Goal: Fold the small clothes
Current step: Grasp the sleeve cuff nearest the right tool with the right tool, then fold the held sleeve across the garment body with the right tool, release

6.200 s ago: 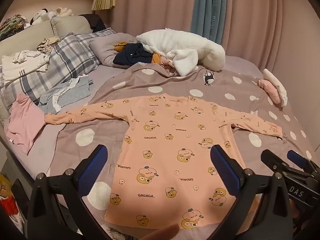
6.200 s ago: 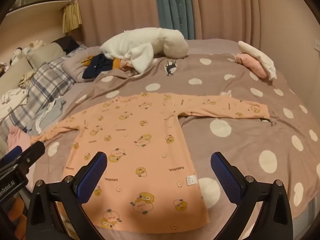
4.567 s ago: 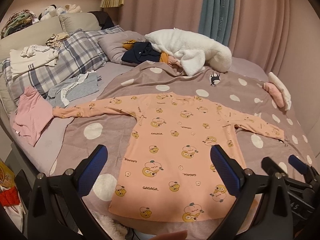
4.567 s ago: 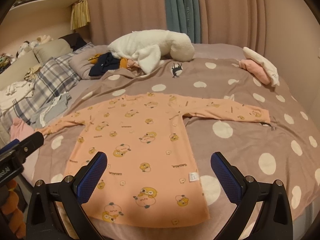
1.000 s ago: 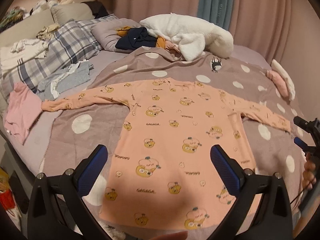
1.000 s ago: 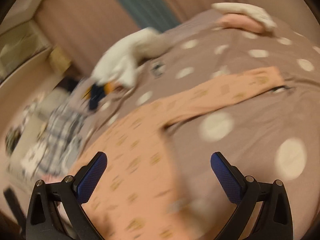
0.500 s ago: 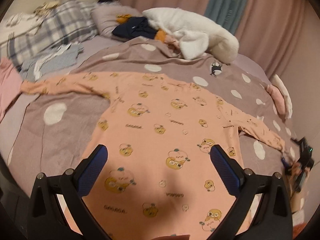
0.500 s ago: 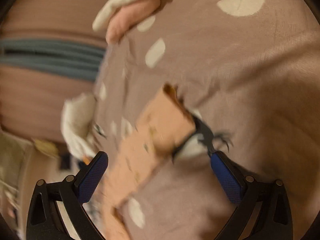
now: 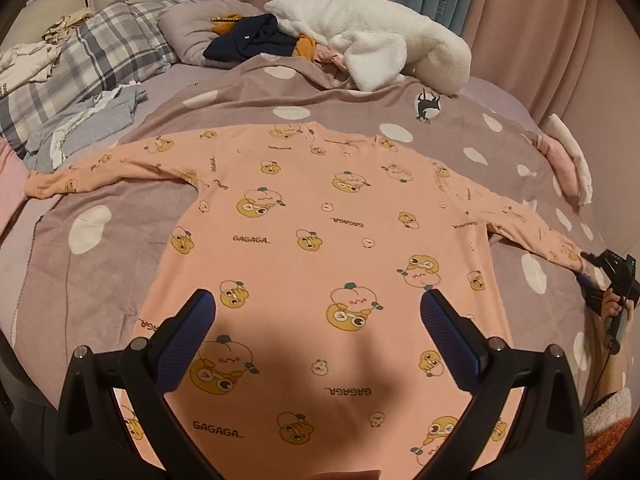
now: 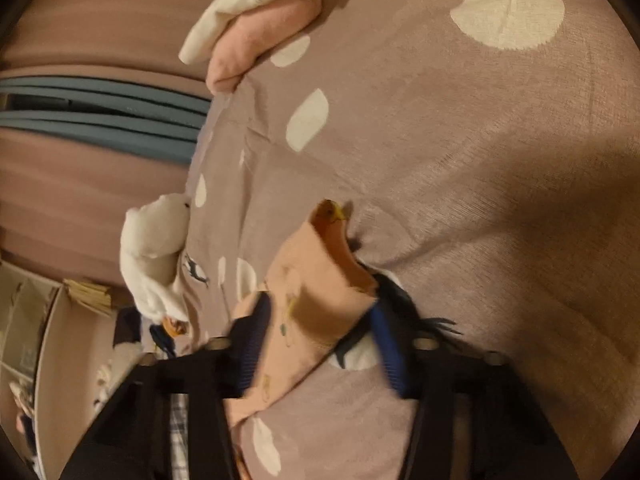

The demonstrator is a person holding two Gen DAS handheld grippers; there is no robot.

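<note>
- The peach long-sleeved shirt printed with cartoon ducks [image 9: 320, 248] lies flat, face up, on the mauve bedspread with cream dots [image 9: 100, 272], its hem near us, its collar far and its sleeves spread left and right.
- We judge the step in hand to be gripping the right sleeve cuff [image 10: 320, 292] to fold it across the body; we should pinch only the cuff, leave the bedspread below free, and lift low so the body stays smooth.
- The left tool [image 9: 318, 308] hovers spread over the hem, holding nothing; it could pin the body while the sleeve travels.
- The right tool [image 10: 320, 336] has just been closing, the cuff between its pads.
- Half a second ago that tool stood wide with the cuff ahead of it.
</note>
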